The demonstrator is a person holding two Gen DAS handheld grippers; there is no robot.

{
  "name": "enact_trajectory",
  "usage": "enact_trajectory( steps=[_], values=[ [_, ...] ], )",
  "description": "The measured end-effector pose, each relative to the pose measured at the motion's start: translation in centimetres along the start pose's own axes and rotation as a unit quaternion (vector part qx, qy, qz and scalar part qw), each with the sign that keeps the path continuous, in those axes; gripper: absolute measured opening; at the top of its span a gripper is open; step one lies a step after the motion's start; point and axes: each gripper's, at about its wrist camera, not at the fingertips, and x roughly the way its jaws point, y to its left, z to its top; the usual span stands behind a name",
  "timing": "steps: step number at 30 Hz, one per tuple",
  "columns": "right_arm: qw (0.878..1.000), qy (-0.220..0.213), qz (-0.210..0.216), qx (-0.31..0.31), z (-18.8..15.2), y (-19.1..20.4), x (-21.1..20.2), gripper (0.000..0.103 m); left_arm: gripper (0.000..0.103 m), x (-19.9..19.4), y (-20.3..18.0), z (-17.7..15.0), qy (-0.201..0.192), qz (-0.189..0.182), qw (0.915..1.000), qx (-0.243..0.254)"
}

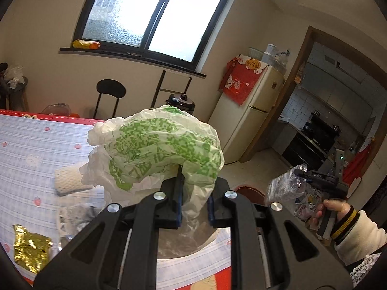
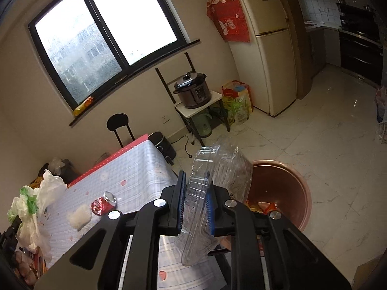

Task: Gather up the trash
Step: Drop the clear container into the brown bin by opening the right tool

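My left gripper (image 1: 194,193) is shut on a crumpled white plastic bag with green print (image 1: 154,149) and holds it above the table's right end. The bag also shows at the left edge of the right wrist view (image 2: 31,207). My right gripper (image 2: 196,191) is shut on a clear plastic food container (image 2: 205,193), held over the floor beside a copper-coloured bin (image 2: 283,188). The right gripper with the container also shows in the left wrist view (image 1: 302,176). The bin's rim shows there too (image 1: 249,189).
The table with a checked cloth (image 2: 135,164) carries a crushed red can (image 2: 102,204), a white foam net (image 2: 79,216), a gold foil wrapper (image 1: 30,247) and a grey wrapper (image 1: 75,217). A black chair (image 2: 118,123), a shelf with a cooker (image 2: 193,91) and a fridge (image 2: 271,48) stand behind.
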Motion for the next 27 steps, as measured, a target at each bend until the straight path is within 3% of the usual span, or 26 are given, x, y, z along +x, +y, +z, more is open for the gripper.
enact_trajectory(
  steps=[3,5,8,11,16,21,25,27],
  values=[
    [1.0,-0.007,-0.012,-0.016,1.5,-1.0,0.1,0.032,0.018,1.0,-1.5,-0.5,-0.001,-0.008,1.0,0.003],
    [0.999,-0.026,-0.016,-0.023,2.6,-1.3,-0.6,0.051,0.018,1.8,-2.6,-0.6,0.001,-0.014,0.9999,0.007],
    [0.997,-0.06,-0.021,-0.036,3.9,-1.1,-2.3,0.066,0.018,2.9,-3.9,-0.6,0.007,-0.024,0.9996,0.015],
    [0.993,-0.085,-0.022,-0.074,5.1,-0.3,-3.3,0.066,0.018,3.9,-4.9,-0.1,0.007,-0.032,0.9992,0.023],
    [0.995,-0.067,-0.012,-0.078,6.4,-0.7,-2.3,0.066,0.018,5.4,-6.3,0.2,0.011,-0.042,0.9986,0.031],
    [0.997,0.006,-0.01,-0.07,6.4,-1.8,1.6,0.066,0.018,6.6,-6.7,-0.1,0.021,-0.045,0.9983,0.03],
    [0.991,0.093,-0.05,-0.08,5.9,-2.3,5.2,0.075,0.018,7.1,-6.7,-0.2,0.025,-0.046,0.9983,0.027],
    [0.991,0.092,-0.061,-0.08,6.0,-2.3,5.1,0.075,0.018,7.2,-6.8,-0.2,0.026,-0.045,0.9982,0.028]
  ],
)
